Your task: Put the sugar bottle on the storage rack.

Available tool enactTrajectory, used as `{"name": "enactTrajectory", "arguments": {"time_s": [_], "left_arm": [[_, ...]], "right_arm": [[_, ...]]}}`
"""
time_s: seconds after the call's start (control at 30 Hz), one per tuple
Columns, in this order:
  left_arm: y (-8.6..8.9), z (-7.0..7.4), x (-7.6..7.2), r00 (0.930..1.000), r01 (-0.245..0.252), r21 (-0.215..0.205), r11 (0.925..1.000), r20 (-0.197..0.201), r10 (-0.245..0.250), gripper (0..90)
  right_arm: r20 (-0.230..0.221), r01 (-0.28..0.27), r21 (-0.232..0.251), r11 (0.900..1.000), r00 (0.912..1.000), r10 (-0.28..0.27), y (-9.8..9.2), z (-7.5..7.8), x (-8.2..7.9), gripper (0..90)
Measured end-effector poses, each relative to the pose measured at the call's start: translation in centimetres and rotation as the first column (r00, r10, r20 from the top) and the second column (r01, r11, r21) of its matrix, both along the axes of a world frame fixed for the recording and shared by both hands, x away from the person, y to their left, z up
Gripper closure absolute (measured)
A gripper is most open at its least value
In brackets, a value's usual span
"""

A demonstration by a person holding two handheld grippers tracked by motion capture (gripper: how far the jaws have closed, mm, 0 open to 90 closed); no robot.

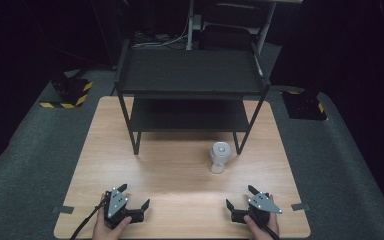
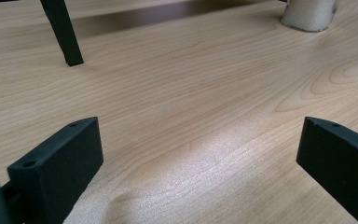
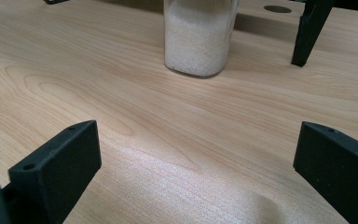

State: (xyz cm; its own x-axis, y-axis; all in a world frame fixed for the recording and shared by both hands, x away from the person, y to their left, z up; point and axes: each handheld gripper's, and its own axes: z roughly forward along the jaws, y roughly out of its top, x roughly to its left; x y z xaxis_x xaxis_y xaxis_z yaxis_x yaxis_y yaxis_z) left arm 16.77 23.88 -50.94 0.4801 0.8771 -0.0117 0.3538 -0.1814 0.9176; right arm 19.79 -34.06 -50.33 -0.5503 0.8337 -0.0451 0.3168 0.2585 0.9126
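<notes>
Both claws, left claw (image 1: 133,200) and right claw (image 1: 239,199), rest jaws apart and empty at the desk (image 1: 180,170) near edge. The jar (image 1: 219,157) of white grains stands before the shelf (image 1: 190,75): probably heavy, rigid, slippery, breakable; grip mid-body.

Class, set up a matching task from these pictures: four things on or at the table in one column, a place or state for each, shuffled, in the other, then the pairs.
Things
1. jar
2. shelf rack
3. left gripper
4. right gripper

Places or states
A. black, two tiers, at the far half of the table
B. open, near right corner
C. upright by the rack's front right leg, filled with white grains
D. open, near left corner

Pairs: 1-C, 2-A, 3-D, 4-B
</notes>
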Motion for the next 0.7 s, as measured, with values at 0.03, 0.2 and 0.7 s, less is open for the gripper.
{"name": "enactTrajectory", "arguments": {"time_s": [0.03, 0.2, 0.7], "left_arm": [[0.0, -0.01, -0.02, 1.0, 0.001, 0.0, 1.0, 0.001, -0.001, 0.7], [0.03, 0.0, 0.01, 1.0, -0.005, -0.007, 1.0, -0.005, 0.005, 0.7], [0.14, -0.11, -0.1, 1.0, -0.006, -0.014, 0.9999, 0.001, 0.006, 0.7]], "right_arm": [[-0.002, -0.002, -0.001, 1.0, 1.0, 0.002, 0.01, 0.03, 0.04, 0.5], [0.0, -0.005, -0.004, 1.0, 1.0, 0.005, 0.02, 0.02, 0.07, 0.5], [-0.003, -0.011, -0.009, 1.0, 0.9999, 0.011, 0.06, 0.1, 0.15, 0.5]]}}
